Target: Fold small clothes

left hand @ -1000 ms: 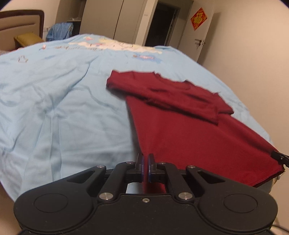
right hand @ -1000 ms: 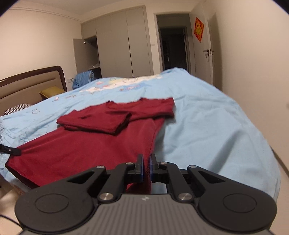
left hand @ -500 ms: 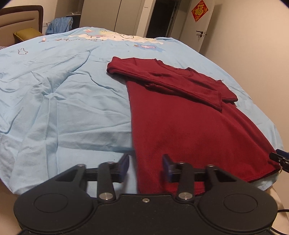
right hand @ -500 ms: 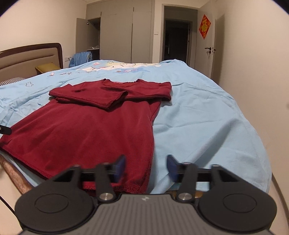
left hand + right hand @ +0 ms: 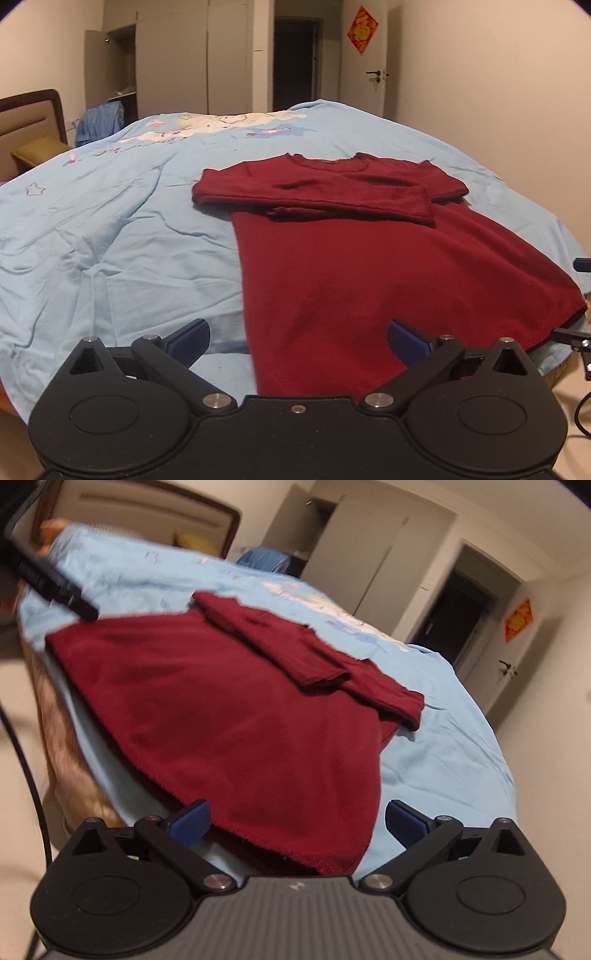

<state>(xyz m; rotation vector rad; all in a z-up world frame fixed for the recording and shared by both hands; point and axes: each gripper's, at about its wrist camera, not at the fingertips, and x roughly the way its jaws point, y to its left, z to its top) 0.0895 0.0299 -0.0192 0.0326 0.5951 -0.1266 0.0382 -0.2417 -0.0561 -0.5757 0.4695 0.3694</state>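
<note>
From the left wrist camera, the left gripper [image 5: 298,338] has its blue-padded fingers [image 5: 190,338] spread wide apart and holds nothing. Ahead of it a dark red long-sleeved knit top [image 5: 369,266] lies flat on the light blue cartoon-printed bed sheet [image 5: 110,229], collar away from the camera, both sleeves folded across the chest, hem near the bed's edge. Behind the bed stand pale wardrobe doors [image 5: 184,59], a dark open doorway [image 5: 295,64] and a white door with a red paper decoration [image 5: 362,26].

From the right wrist camera, tilted and somewhat blurred, the right gripper [image 5: 297,819] is likewise wide open and empty, hovering just off the hem corner of the dark red top [image 5: 229,716]. The fabric's hem hangs slightly over the sheet [image 5: 443,738] edge. The left gripper's black body [image 5: 48,583] shows at upper left, beside the top's far hem corner.
</note>
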